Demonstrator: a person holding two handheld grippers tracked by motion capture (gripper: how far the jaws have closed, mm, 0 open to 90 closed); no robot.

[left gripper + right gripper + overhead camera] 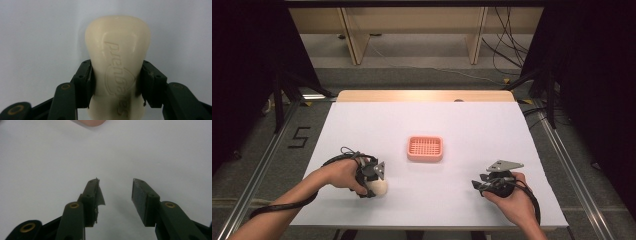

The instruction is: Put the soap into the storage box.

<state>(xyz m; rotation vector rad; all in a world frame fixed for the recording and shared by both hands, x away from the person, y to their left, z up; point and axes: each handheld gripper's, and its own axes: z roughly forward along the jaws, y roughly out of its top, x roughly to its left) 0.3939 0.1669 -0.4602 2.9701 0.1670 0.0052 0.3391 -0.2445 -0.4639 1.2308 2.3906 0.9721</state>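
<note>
Left gripper (pixel 116 85) pinching cream soap bar (pixel 117 57) near desk's (pixel 362 125) front-left corner, right gripper (pixel 116 200) spread empty near front-right; likely next: carrying soap to pink dish (pixel 425 148) mid-desk.

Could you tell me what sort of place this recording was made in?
Probably a lab recording bay, not a home: a white-covered table stands between metal frame rails, loose cables trail over the floor behind, and a "5" is marked on the floor.
</note>
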